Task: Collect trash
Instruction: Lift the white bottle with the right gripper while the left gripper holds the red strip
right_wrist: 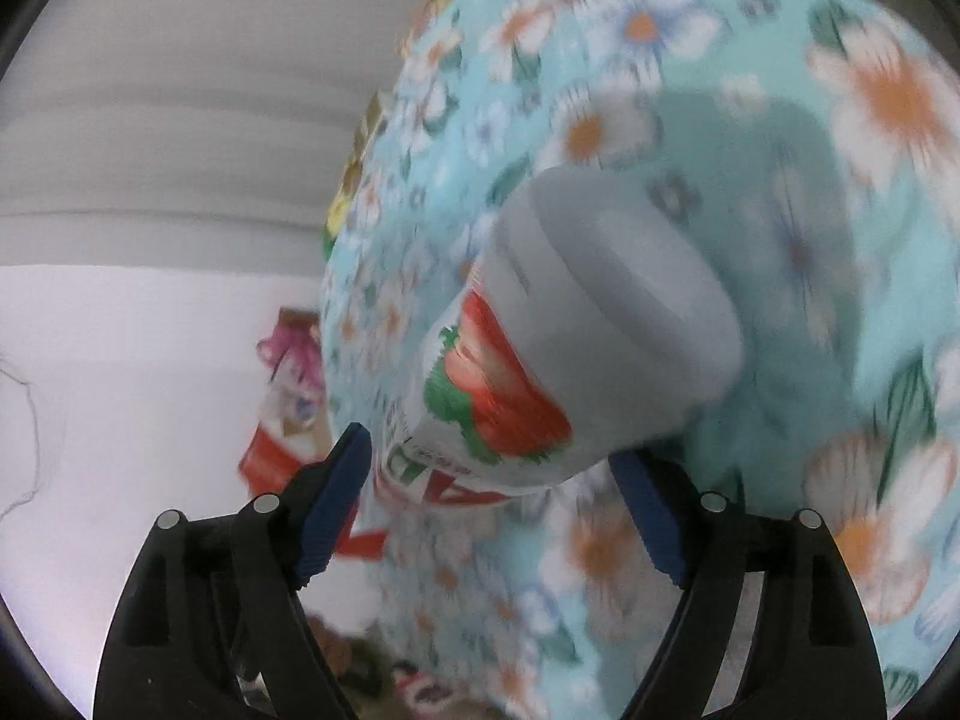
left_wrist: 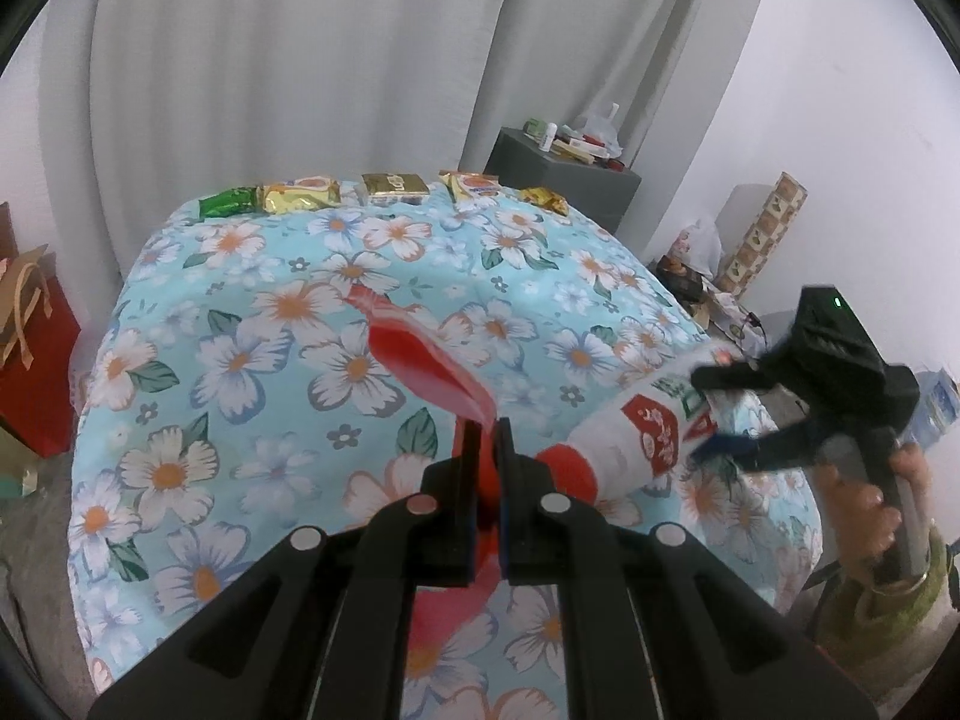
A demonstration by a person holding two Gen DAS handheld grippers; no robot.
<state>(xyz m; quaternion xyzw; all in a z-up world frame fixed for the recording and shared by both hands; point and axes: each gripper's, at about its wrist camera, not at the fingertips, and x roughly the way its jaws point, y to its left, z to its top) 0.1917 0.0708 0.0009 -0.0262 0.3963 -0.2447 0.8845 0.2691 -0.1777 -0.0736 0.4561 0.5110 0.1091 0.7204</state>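
Tablecloth with flowers covers table before grey curtain

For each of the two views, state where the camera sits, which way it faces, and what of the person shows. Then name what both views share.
Left wrist: behind the left gripper, facing down across the floral cloth; it is shut on a red bag; the person's hand shows.
Right wrist: behind the right gripper, rolled, facing the bottle, jaws open around it; no body shows.
Shared: bottle, cloth.
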